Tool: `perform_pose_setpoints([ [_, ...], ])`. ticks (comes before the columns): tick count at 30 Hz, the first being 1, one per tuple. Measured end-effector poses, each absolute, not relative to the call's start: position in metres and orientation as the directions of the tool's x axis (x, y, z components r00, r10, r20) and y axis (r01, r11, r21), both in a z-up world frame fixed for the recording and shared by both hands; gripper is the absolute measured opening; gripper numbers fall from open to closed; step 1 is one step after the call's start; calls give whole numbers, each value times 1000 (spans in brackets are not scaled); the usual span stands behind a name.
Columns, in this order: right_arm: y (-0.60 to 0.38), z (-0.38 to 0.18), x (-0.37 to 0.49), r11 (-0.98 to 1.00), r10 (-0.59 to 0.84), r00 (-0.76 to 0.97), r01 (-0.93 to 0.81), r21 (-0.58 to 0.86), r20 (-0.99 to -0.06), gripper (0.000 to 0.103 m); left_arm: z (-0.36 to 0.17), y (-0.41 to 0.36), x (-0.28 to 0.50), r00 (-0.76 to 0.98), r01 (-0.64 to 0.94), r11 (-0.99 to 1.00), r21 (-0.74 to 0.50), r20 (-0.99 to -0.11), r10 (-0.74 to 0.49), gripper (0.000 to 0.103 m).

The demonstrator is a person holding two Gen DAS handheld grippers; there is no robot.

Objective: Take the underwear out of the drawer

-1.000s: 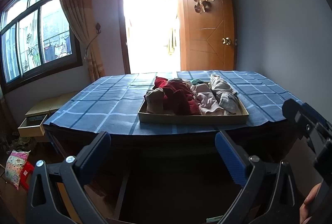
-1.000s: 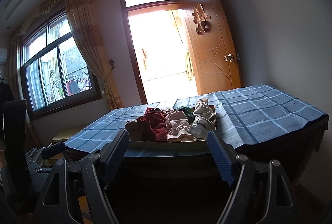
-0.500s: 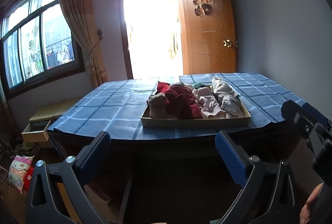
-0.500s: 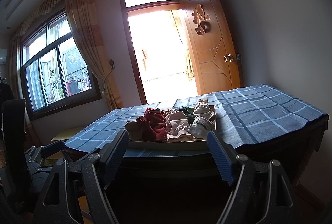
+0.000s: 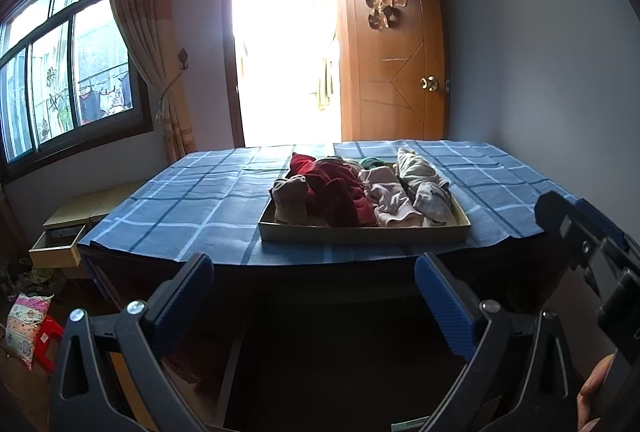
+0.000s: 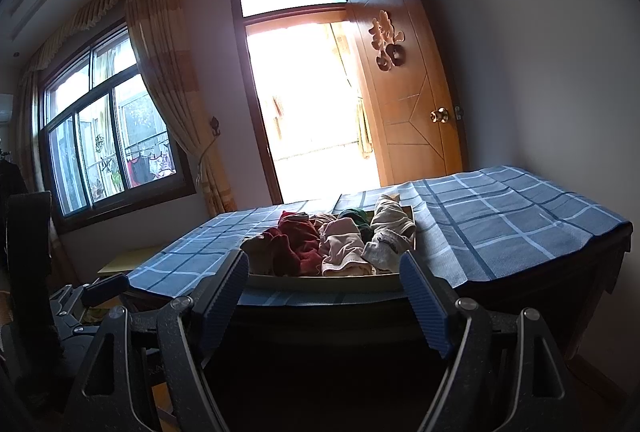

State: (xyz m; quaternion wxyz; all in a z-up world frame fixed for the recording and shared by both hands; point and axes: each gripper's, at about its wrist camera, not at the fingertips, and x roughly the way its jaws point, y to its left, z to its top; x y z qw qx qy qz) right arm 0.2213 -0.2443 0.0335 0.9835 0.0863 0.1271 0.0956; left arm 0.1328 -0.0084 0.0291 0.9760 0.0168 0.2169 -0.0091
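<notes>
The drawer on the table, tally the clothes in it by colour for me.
In the drawer:
Red: 1
Tan: 1
Pink: 1
Grey-white: 1
Green: 1
Total: 5 colour clumps visible; exact garment count can't be told.

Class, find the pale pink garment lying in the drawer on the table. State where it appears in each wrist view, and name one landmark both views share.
Left wrist view: the pale pink garment lies right of centre, in the drawer, between the red clothes and a grey piece.
Right wrist view: the pale pink garment sits just below centre, between the open fingers.
Shared landmark: the wooden door's brass knob.
</notes>
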Motion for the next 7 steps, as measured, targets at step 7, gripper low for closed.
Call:
perform_pose_setpoints([
  [7,-244,34,221,967,209,949,-165,193,-235,80,30,-10,131,909,18,999,36,-416,-2,103],
])
